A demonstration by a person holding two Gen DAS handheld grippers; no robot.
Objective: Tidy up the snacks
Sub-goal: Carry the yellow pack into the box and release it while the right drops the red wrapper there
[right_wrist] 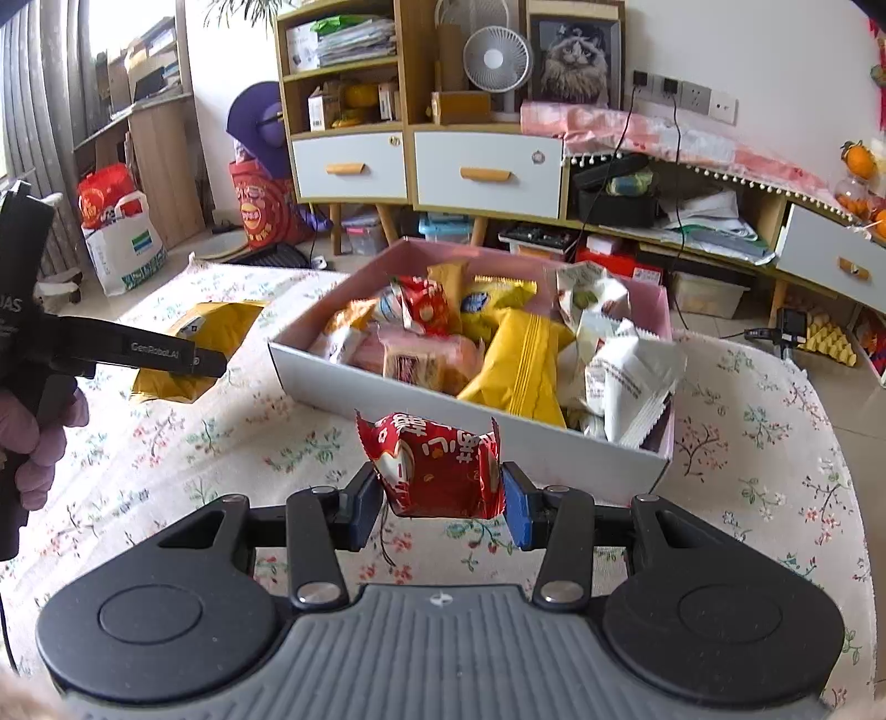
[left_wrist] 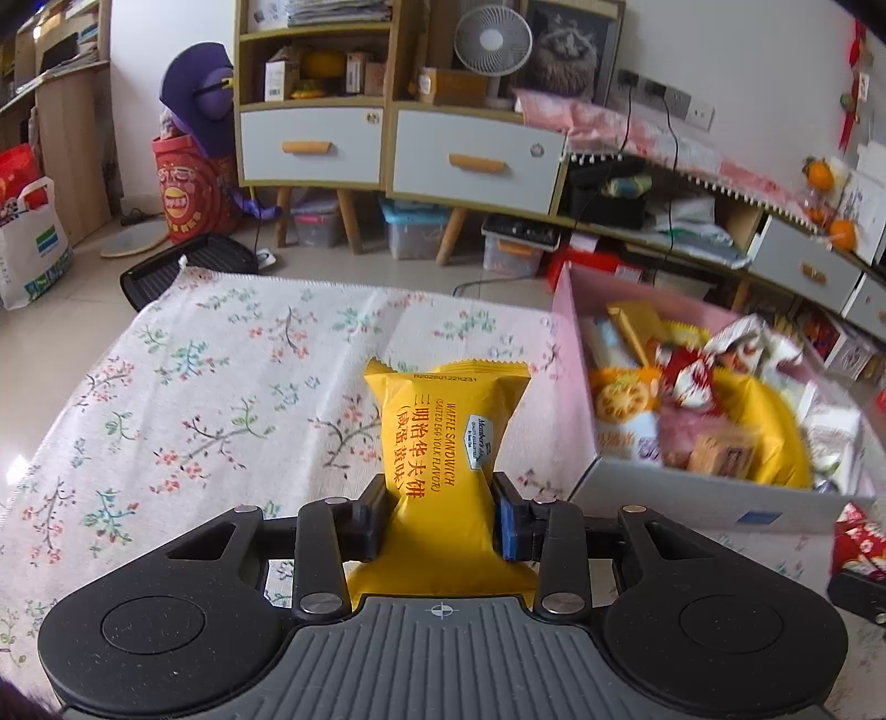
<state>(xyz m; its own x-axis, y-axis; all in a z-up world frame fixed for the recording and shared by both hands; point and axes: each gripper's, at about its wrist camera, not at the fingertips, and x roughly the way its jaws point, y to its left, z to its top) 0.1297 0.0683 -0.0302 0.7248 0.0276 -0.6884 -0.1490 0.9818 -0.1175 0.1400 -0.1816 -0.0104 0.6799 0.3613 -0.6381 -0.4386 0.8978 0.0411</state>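
The yellow waffle packet is pinched at its waist in the left claw, over the floral surface left of the snack box. The red packet is clamped in the right claw just before the box's near wall. Risk: both soft, air-filled wrappers may slip from the pads or snag the already heaped box rim on release

A wooden cabinet with white drawers stood against the white wall; a desk fan sat upon it, tiled floor below.
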